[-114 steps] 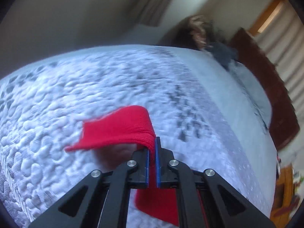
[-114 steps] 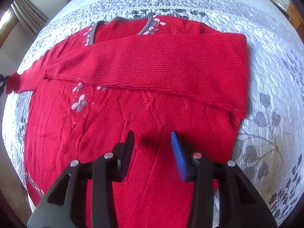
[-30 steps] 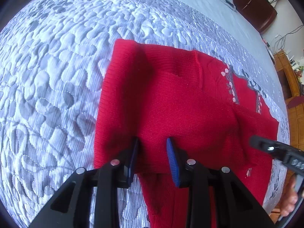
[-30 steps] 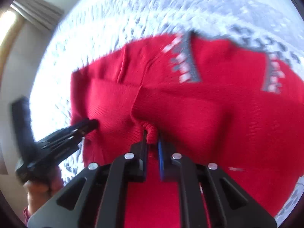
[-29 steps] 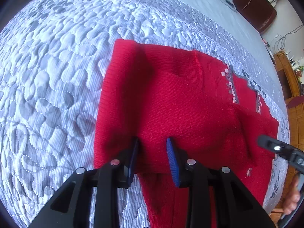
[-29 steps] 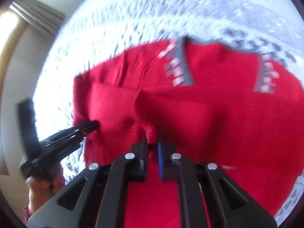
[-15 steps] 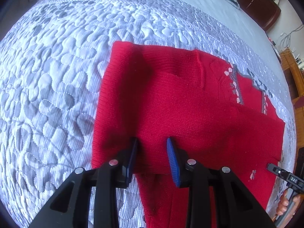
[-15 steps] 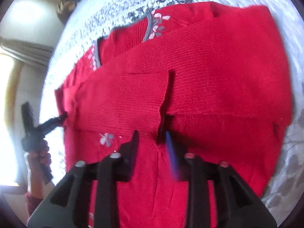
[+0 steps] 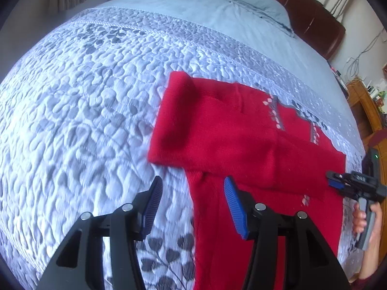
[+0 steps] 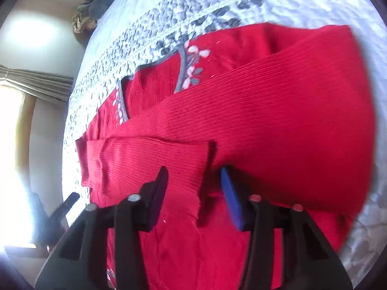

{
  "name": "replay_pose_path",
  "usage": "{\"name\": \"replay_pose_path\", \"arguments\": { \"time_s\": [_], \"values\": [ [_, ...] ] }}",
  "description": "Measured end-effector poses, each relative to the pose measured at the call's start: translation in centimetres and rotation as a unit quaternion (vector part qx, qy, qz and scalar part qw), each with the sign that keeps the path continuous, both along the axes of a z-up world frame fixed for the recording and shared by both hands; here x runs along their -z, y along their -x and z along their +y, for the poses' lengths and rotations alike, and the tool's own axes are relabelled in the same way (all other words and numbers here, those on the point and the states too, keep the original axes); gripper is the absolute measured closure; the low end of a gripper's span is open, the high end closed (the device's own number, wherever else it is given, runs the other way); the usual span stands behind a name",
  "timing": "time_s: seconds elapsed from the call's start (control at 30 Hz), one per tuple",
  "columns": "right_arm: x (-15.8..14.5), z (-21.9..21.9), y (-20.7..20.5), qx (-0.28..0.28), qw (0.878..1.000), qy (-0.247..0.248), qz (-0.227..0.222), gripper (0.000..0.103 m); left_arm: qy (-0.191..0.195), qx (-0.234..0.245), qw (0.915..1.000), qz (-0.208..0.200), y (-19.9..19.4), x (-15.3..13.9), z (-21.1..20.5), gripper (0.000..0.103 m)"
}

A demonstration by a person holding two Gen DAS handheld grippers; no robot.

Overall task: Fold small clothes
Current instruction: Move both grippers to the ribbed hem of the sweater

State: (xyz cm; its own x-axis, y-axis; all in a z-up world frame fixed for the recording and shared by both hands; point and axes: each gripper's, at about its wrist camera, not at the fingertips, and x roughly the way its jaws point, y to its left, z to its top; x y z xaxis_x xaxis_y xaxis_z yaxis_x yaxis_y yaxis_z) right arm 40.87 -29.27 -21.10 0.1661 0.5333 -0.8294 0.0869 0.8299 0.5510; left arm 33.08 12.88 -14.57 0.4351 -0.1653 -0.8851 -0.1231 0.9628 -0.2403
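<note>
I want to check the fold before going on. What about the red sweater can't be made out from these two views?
- Red sweater hem: cut off by the bottom edge and behind the left gripper in the left wrist view.
- Same hem, right wrist view: behind the right gripper.
- Underside of the folded sleeves: covered by their own cloth.

Sweater (image 9: pixel 241 140) flat on quilt (image 9: pixel 84 120); pillow (image 9: pixel 244 2) behind.

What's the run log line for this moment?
red sweater: both sleeves folded across | left claw: open, empty | right claw: open, empty | quilt
</note>
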Motion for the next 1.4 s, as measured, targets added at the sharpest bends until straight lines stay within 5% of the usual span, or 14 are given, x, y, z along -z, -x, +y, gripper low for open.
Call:
{"name": "replay_pose_path", "arguments": {
  "time_s": [0.07, 0.2, 0.3, 0.47, 0.6, 0.73, 0.87, 0.9, 0.97, 1.13, 1.2, 1.27, 1.4],
  "values": [
    [0.2, 1.3, -0.2, -0.022, 1.0, 0.004, -0.002, 0.091, 0.002, 0.003, 1.0, -0.007, 1.1, -0.2, -0.4, 0.047],
    [-1.7, 1.2, 0.1, -0.034, 0.999, -0.004, -0.028, 0.099, -0.012, 0.009, 0.9998, -0.016, 2.4, -0.4, -1.1, 0.047],
    [-4.7, -0.5, 0.1, -0.028, 0.998, -0.024, -0.059, 0.099, -0.021, 0.007, 0.9995, -0.023, 3.1, -0.7, -1.3, 0.046],
    [-7.8, -4.8, -1.2, 0.001, 0.997, 0.028, -0.076, 0.099, -0.043, 0.014, 0.9985, -0.032, 4.2, -1.1, -1.9, 0.041],
    [-4.7, -7.0, -1.7, 0.016, 0.996, 0.08, -0.03, 0.095, -0.056, 0.027, 0.9979, -0.019, 4.4, 0.0, -3.3, 0.04],
    [-1.9, -7.7, -0.6, 0.027, 0.996, 0.08, -0.006, 0.068, -0.061, 0.038, 0.9974, -0.003, 4.9, 1.5, -4.5, 0.04],
    [-1.1, -8.1, 0.7, 0.034, 0.998, 0.05, -0.004, 0.068, -0.071, 0.043, 0.9964, 0.012, 5.2, 2.6, -4.9, 0.04],
    [-1.0, -8.0, 1.0, 0.032, 0.998, 0.05, -0.006, 0.07, -0.072, 0.043, 0.9964, 0.014, 5.2, 2.9, -4.9, 0.04],
    [-1.0, -7.8, 1.0, 0.025, 0.998, 0.066, -0.006, 0.092, -0.08, 0.045, 0.9957, 0.015, 5.3, 3.3, -5.1, 0.039],
    [0.3, -8.3, 1.1, 0.054, 0.996, 0.065, 0.017, 0.097, -0.097, 0.052, 0.9938, 0.014, 5.1, 4.0, -5.7, 0.033],
    [-0.5, -7.9, 1.5, 0.047, 0.996, 0.08, 0.005, 0.095, -0.108, 0.06, 0.9922, 0.015, 5.0, 4.0, -6.0, 0.032],
    [-1.7, -8.0, 2.5, 0.048, 0.994, 0.097, -0.002, 0.082, -0.109, 0.067, 0.9916, 0.024, 5.3, 3.6, -6.0, 0.032],
    [-4.9, -7.7, 8.8, 0.027, 0.994, 0.096, -0.031, 0.072, -0.08, 0.089, 0.9918, 0.045, 8.2, 2.6, -5.6, 0.032]
  ]
}}
